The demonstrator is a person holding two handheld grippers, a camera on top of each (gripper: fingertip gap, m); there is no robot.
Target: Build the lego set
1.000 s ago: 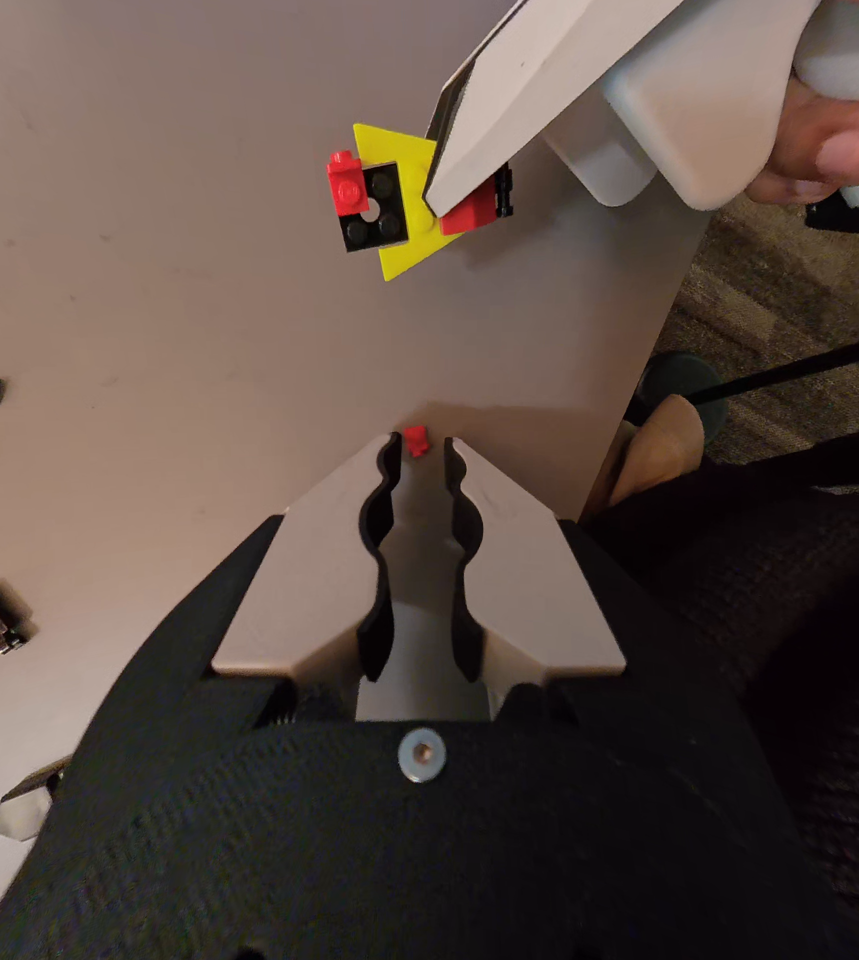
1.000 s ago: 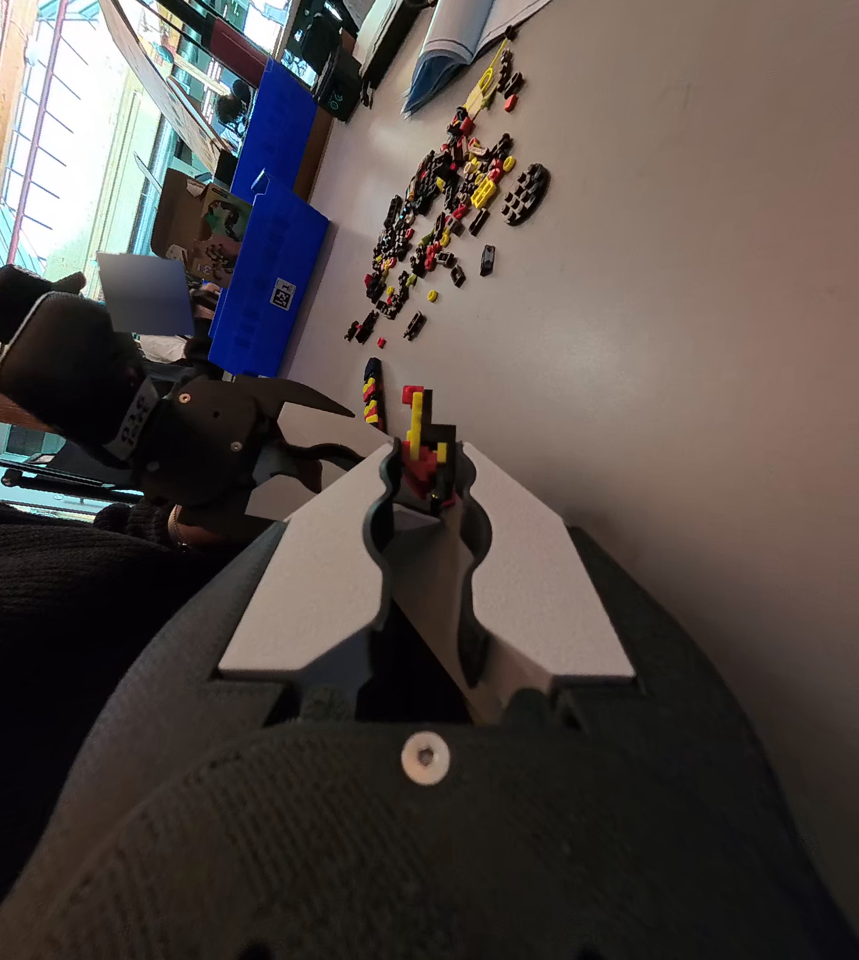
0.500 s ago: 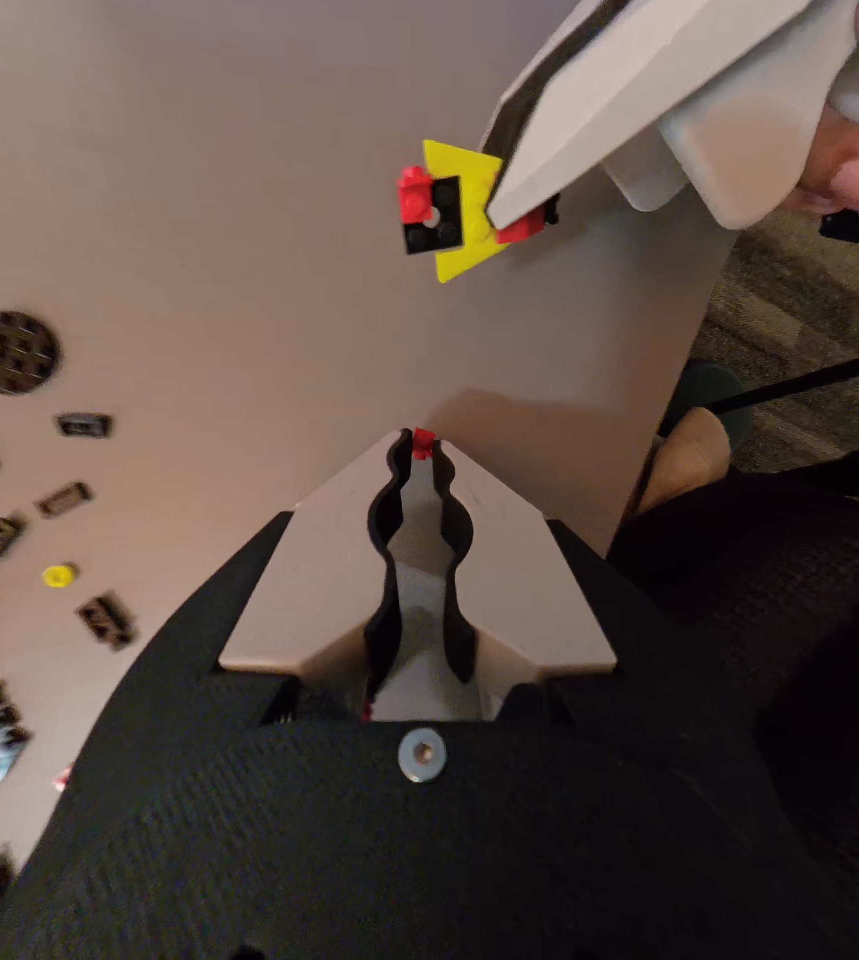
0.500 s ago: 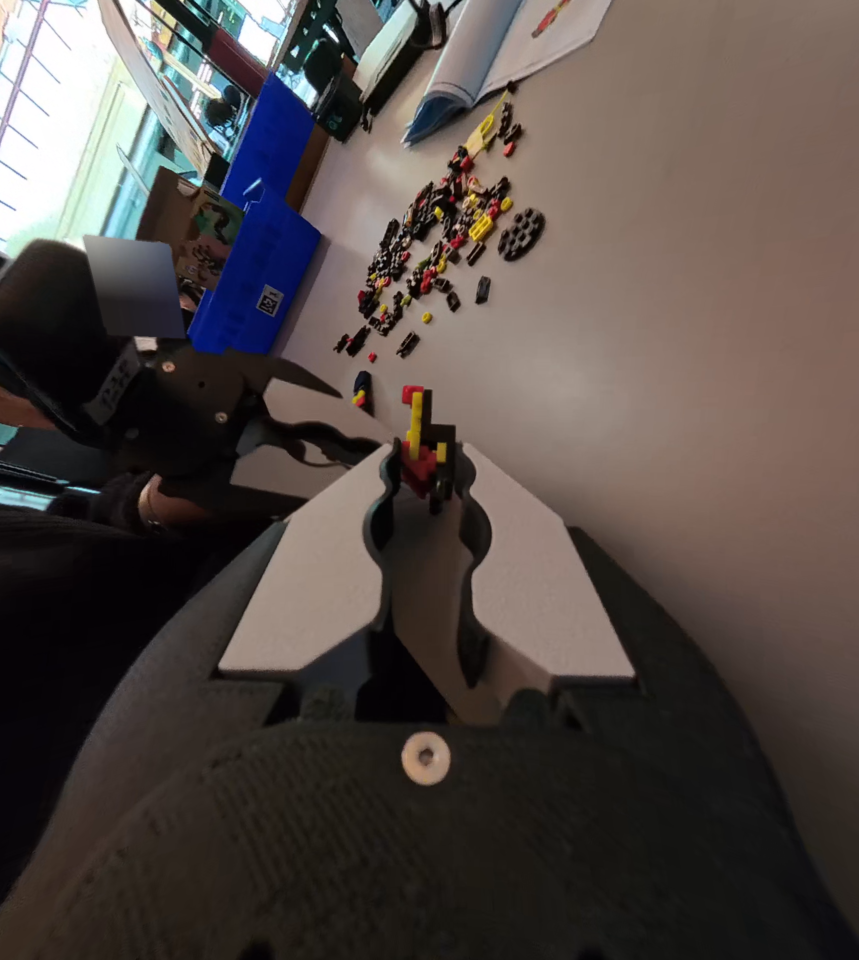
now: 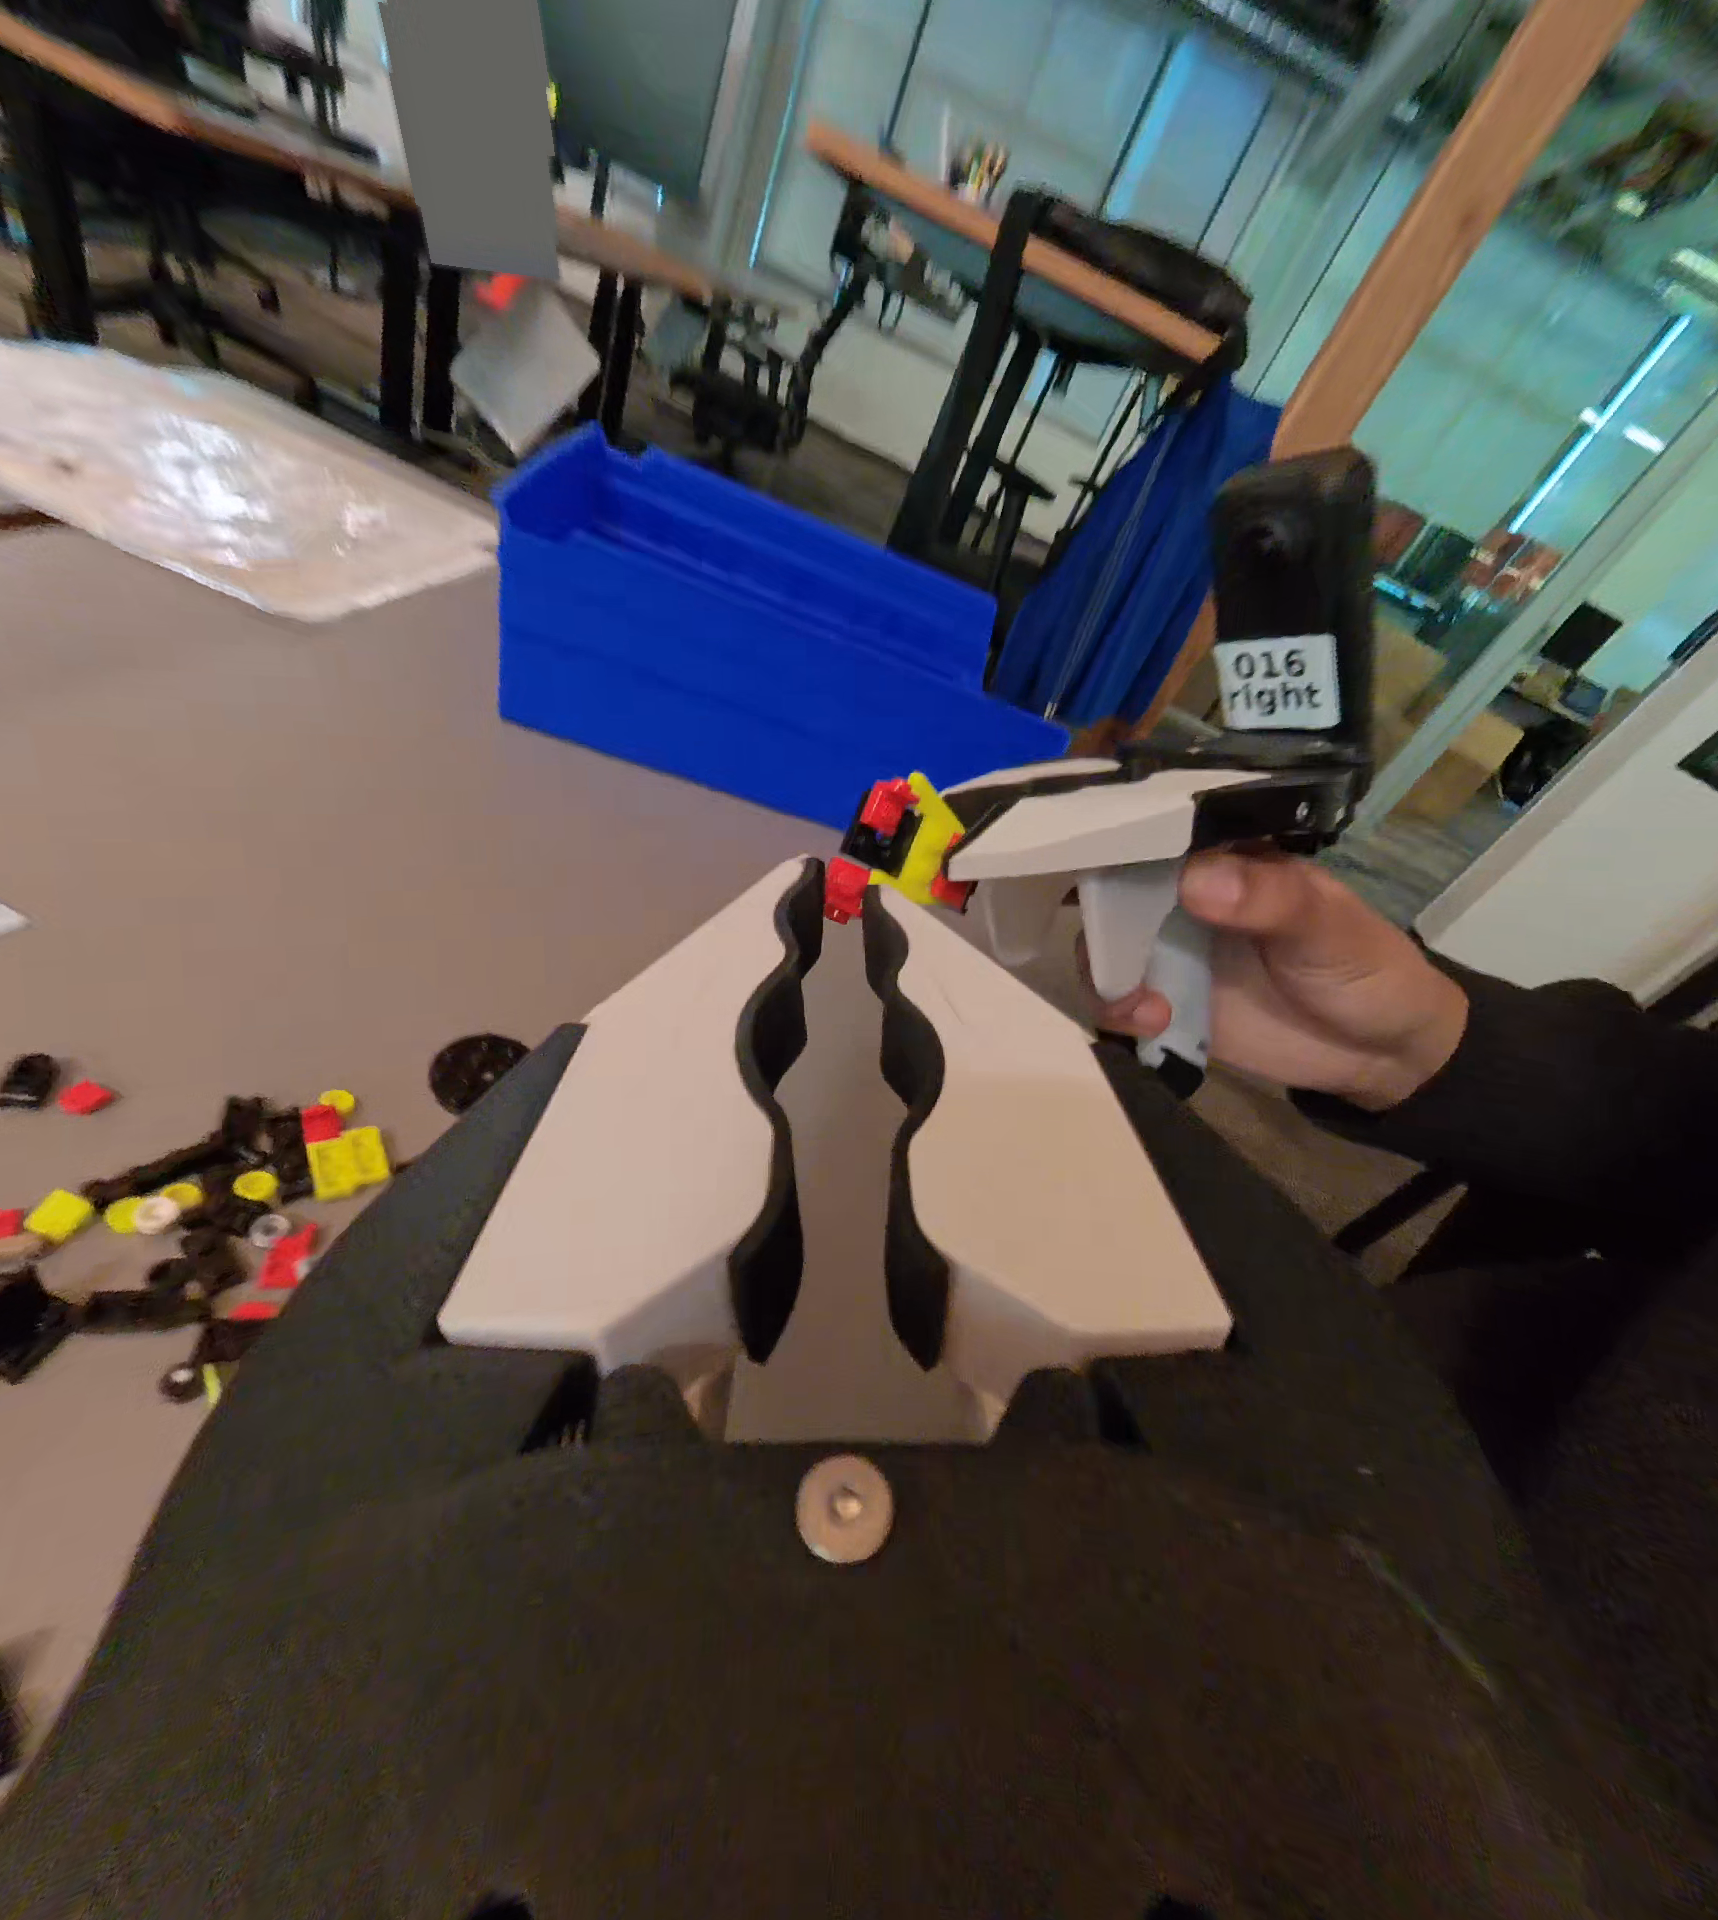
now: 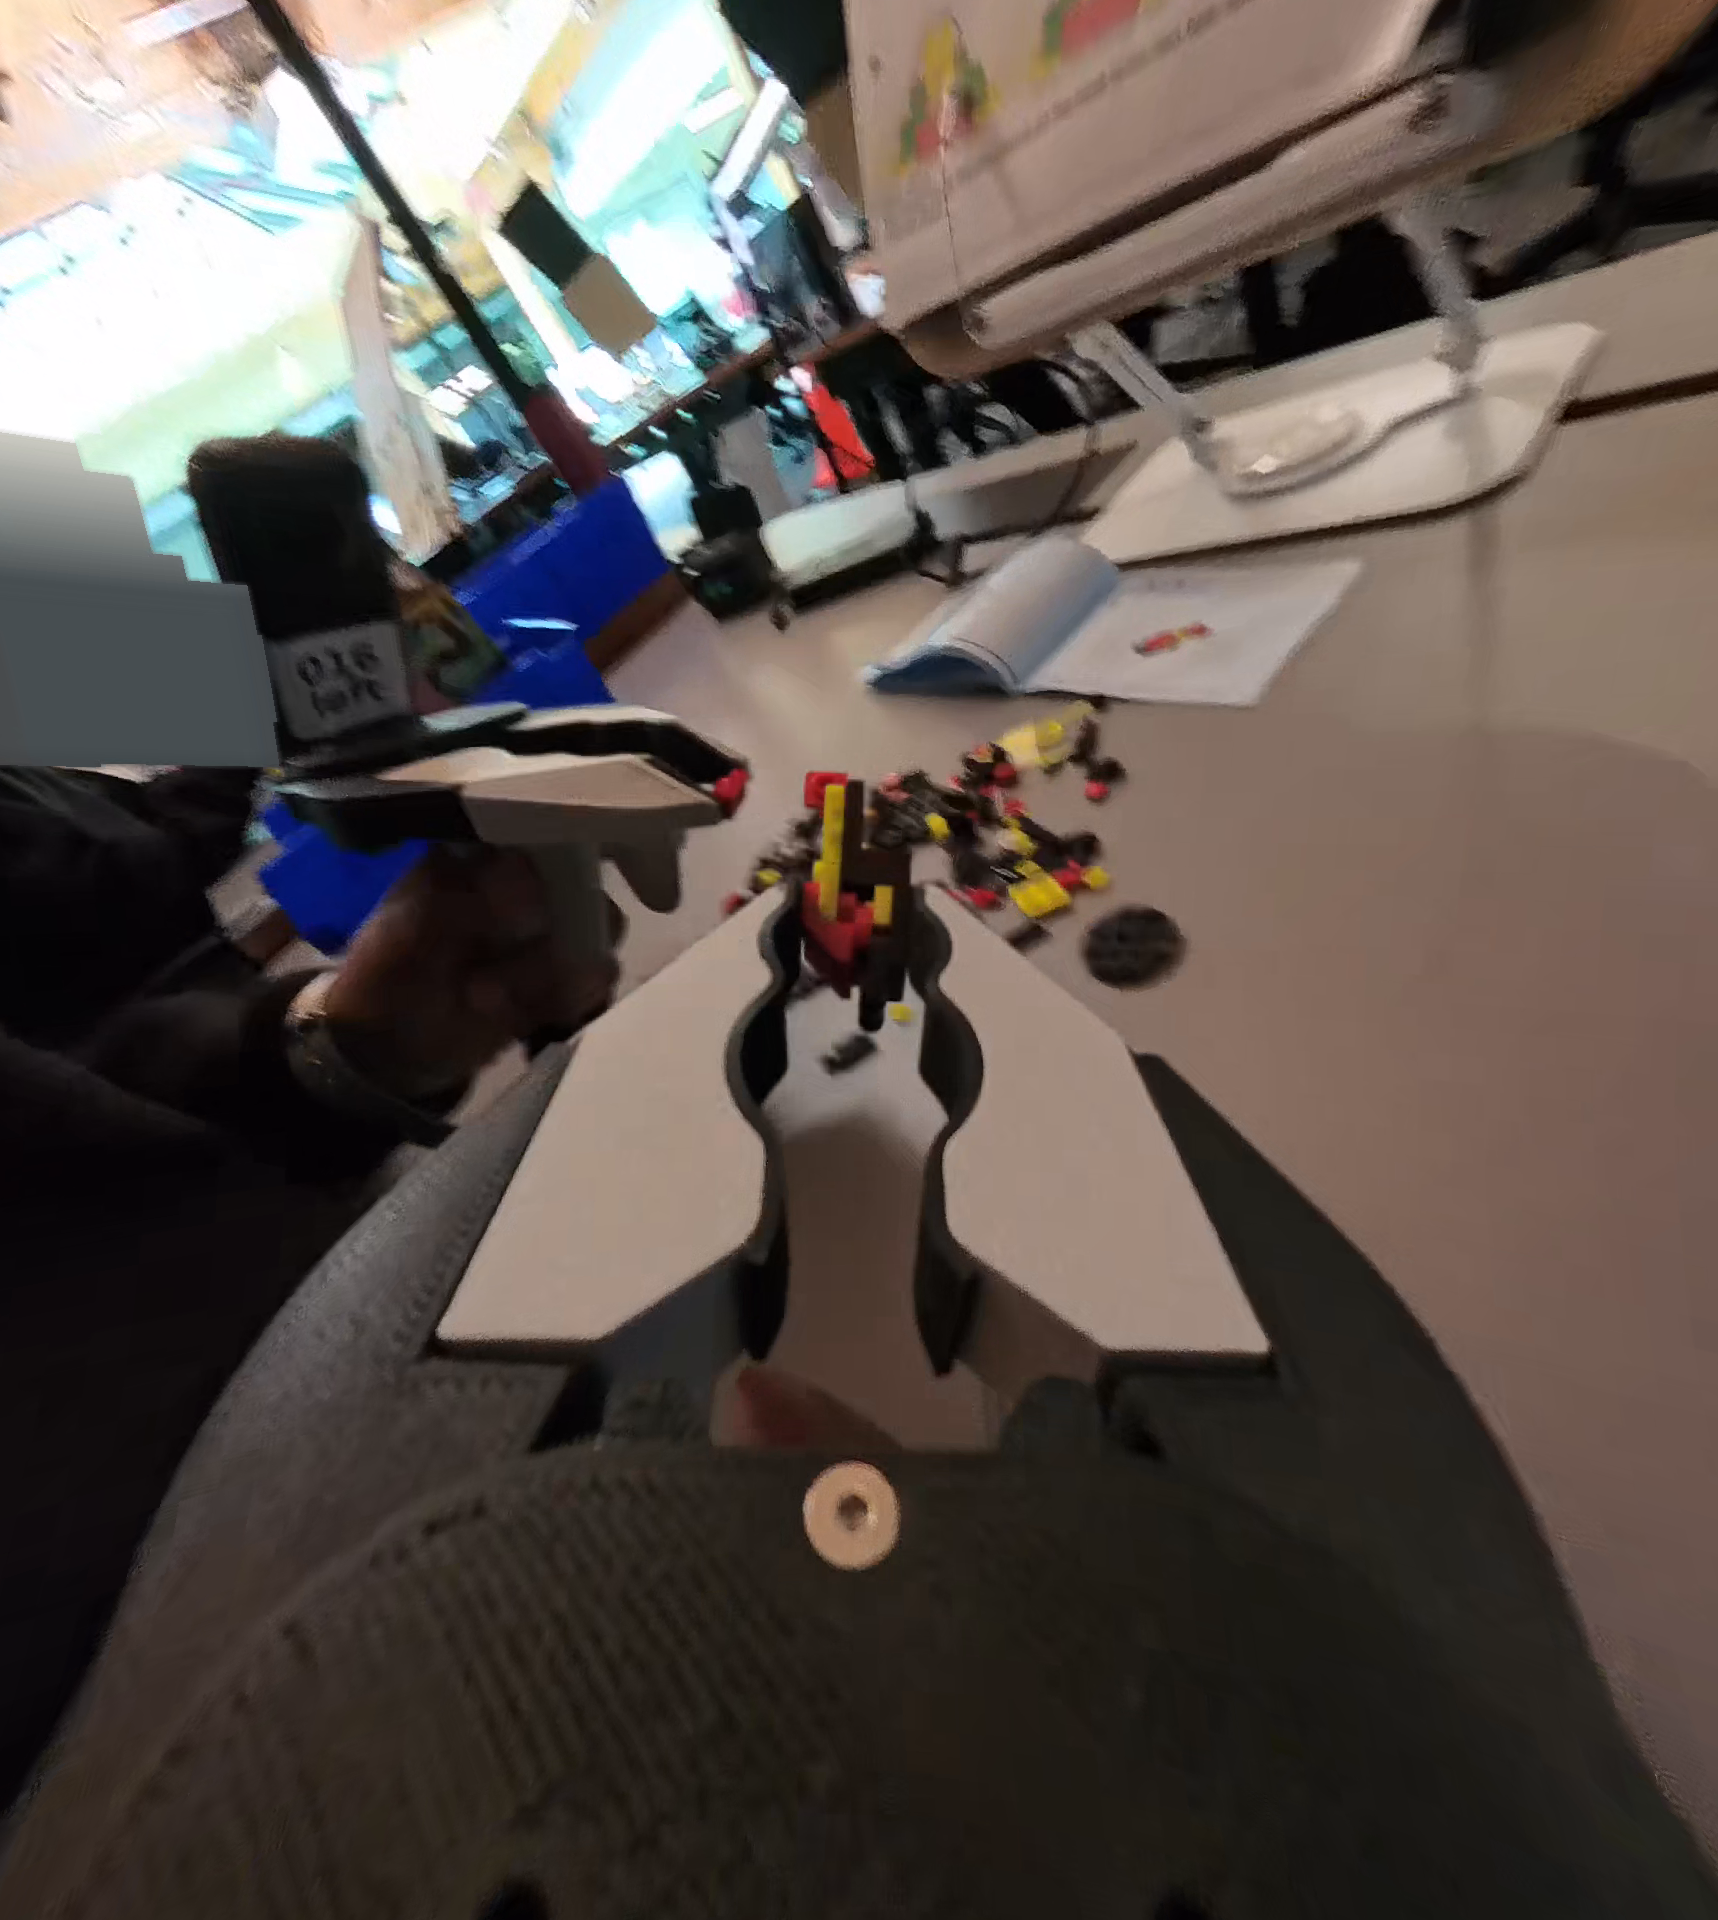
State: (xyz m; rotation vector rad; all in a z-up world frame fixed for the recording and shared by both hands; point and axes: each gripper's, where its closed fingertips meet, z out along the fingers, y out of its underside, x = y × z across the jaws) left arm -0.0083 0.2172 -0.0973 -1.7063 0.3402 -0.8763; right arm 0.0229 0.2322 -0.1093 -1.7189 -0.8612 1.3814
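Observation:
My left gripper is shut on a small red piece, held in the air above the table. My right gripper is shut on a partly built assembly of yellow, red and black pieces. In the left wrist view the assembly sits at the right gripper's tip, just above and right of my red piece, almost touching it. In the right wrist view the left gripper with the red piece is left of the assembly with a small gap.
Loose black, red and yellow pieces lie scattered on the grey table, with a black round plate beside them. An open instruction booklet and a monitor stand lie farther back. A blue bin stands behind. My right fingertips sit around 5 centimeters from my left ones.
Both grippers have lifted and tilted up from looking down at the table. My left gripper closed on the red piece and brought it up close to the assembly in the right gripper.

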